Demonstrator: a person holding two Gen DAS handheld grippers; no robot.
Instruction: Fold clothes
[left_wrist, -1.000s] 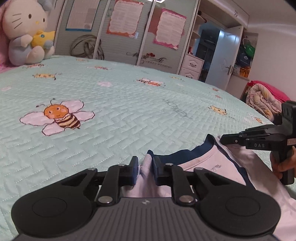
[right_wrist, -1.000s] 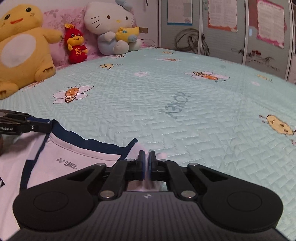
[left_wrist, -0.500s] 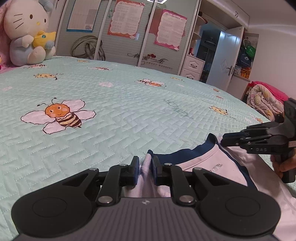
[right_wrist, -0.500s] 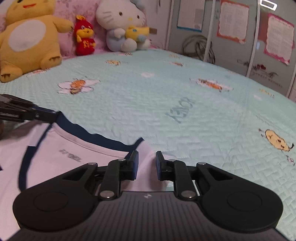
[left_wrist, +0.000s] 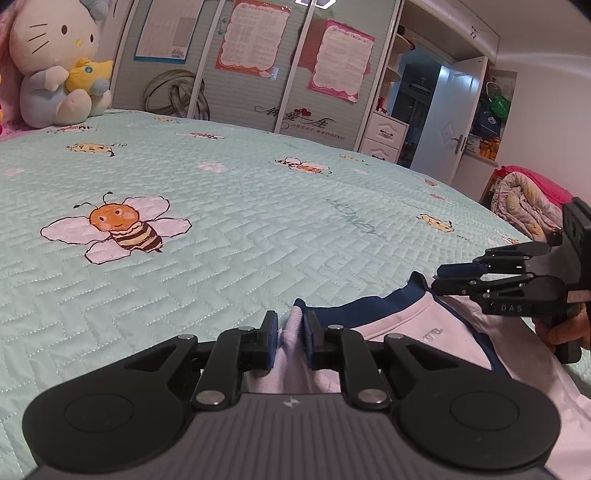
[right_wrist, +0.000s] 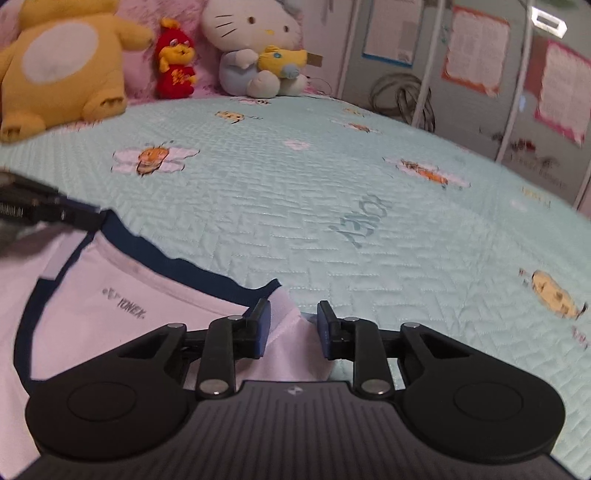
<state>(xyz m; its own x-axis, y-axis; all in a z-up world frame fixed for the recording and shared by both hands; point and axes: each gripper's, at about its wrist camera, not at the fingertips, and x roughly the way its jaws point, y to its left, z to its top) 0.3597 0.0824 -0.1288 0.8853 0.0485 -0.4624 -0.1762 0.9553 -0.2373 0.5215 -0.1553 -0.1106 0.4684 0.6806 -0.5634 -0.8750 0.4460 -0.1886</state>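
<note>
1. Shirt (right_wrist: 92, 295) flat on bed (left_wrist: 258, 229), 6 o'clock, collar end, laid out for folding
2. Left gripper (left_wrist: 290, 332) fingers clamped on shoulder, pinning it
3. Right gripper (right_wrist: 293, 325) fingers opening, cloth loose between, letting go

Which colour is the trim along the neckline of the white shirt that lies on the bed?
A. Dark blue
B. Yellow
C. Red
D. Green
A. In the right wrist view a dark blue band runs along the edge of the white shirt, just above the printed logo, against the light green bedspread.
</note>
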